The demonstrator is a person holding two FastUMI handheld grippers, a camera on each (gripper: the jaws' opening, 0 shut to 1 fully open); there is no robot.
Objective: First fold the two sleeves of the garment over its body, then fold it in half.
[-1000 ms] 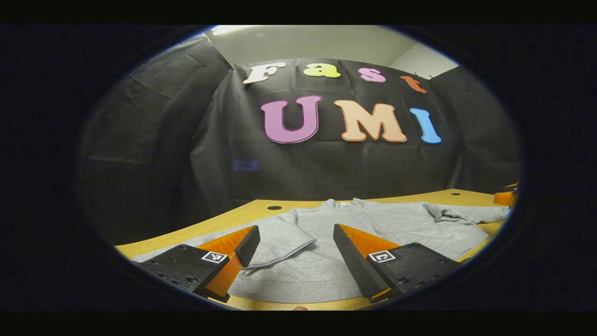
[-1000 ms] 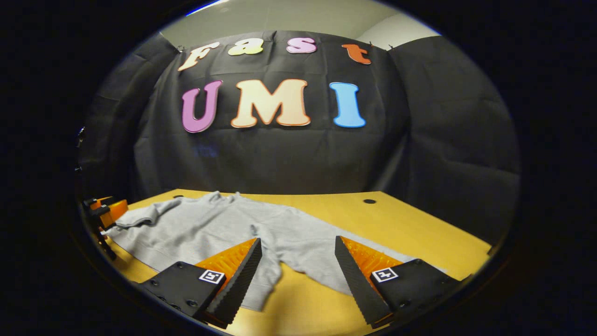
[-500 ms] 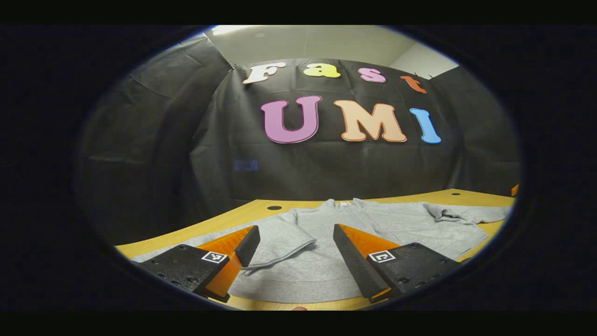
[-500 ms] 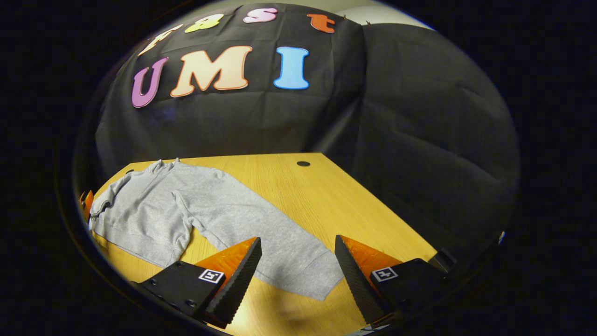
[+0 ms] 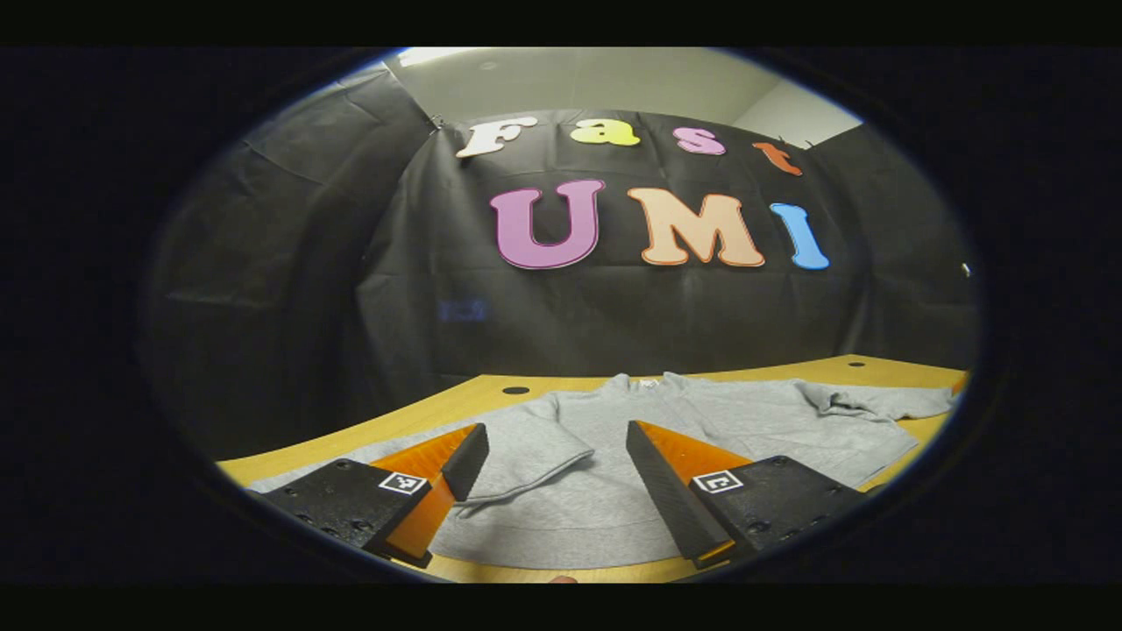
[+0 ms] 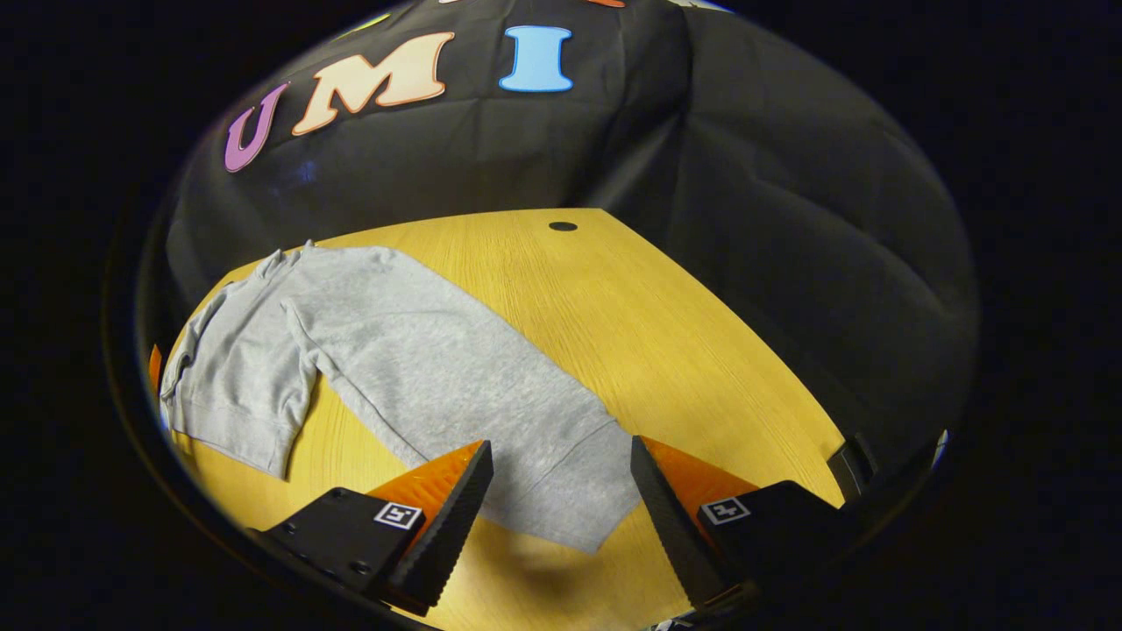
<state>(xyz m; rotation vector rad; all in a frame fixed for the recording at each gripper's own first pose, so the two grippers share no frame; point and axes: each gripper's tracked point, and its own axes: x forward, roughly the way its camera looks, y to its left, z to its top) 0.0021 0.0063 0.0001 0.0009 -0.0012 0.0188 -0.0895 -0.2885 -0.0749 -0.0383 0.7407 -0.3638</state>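
Note:
A grey sweatshirt [image 5: 614, 438] lies flat on the wooden table [image 5: 421, 412], collar toward the wall. In the left gripper view one sleeve [image 5: 526, 451] lies folded over the body, its cuff between the fingers of my open left gripper [image 5: 554, 451], which hovers low at the hem. In the right gripper view the other sleeve [image 6: 456, 377] stretches straight out from the body [image 6: 237, 368] toward me. My right gripper [image 6: 561, 469] is open above that sleeve's cuff [image 6: 570, 508], with nothing held.
A small dark hole [image 6: 562, 226] marks the table's far corner, another hole [image 5: 515, 390] shows near the wall. The table's right edge [image 6: 789, 386] runs close beside the outstretched sleeve. Bare wood [image 6: 614, 307] lies between sleeve and edge.
My right gripper has swung right and tilted down, from over the garment to above the outstretched sleeve's cuff. The left gripper has stayed still.

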